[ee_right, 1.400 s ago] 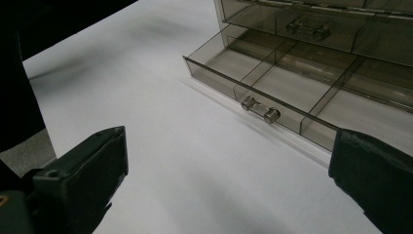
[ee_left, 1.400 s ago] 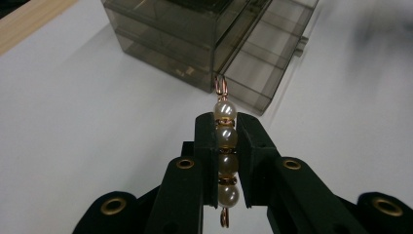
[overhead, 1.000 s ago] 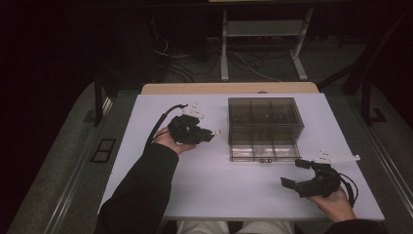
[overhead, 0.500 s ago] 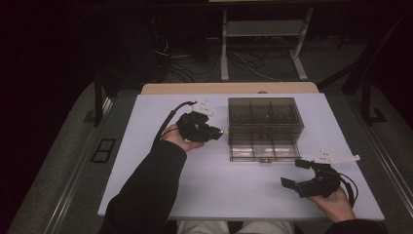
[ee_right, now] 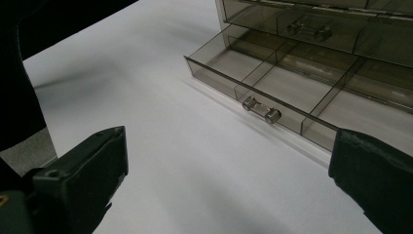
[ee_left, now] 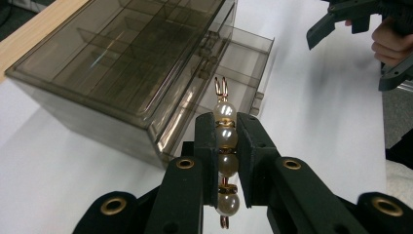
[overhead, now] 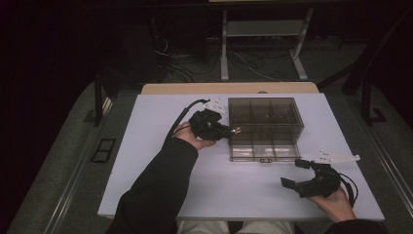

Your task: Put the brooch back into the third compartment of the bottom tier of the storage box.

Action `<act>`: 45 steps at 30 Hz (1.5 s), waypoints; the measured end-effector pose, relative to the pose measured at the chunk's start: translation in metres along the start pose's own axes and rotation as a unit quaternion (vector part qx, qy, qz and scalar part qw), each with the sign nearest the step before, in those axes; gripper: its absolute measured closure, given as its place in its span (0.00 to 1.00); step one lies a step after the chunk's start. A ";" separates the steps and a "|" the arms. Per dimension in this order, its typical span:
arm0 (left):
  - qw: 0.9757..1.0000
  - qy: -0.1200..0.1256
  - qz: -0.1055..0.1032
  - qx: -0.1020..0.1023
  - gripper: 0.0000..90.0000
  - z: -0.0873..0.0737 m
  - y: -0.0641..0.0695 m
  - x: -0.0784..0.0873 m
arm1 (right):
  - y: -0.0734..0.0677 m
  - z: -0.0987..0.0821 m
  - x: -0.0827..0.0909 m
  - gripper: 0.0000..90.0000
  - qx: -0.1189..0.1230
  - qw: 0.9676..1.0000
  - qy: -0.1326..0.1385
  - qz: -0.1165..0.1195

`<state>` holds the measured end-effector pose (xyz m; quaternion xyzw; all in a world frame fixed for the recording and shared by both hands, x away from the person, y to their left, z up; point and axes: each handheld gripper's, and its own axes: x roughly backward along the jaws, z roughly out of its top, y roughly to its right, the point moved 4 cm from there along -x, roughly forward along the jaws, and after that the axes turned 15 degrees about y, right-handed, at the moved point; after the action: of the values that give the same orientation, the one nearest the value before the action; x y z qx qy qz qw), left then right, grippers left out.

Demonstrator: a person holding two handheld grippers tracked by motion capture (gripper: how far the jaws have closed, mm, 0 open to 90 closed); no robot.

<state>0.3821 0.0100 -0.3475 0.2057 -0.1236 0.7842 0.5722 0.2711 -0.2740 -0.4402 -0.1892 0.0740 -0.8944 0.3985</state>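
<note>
Now the left gripper, clamping a pearl earring, has neared the drawer box.

No readable text, label, brand, number or sign appears on any surface in these views.

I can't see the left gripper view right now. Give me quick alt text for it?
The left gripper is shut on a string of pearl beads with gold wire loops at each end, held near the smoky transparent drawer box, whose bottom drawer stands pulled open. The right gripper shows at the upper right above the white table.
</note>
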 end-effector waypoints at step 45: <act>0.998 0.017 -0.058 -0.006 0.88 0.032 0.022 -0.081 | -0.001 0.001 0.001 0.00 0.001 1.000 0.000 0.002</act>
<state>0.3882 -0.0798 -0.3557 0.1963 -0.1063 0.7522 0.6200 0.2697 -0.2740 -0.4389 -0.1884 0.0737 -0.8936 0.4006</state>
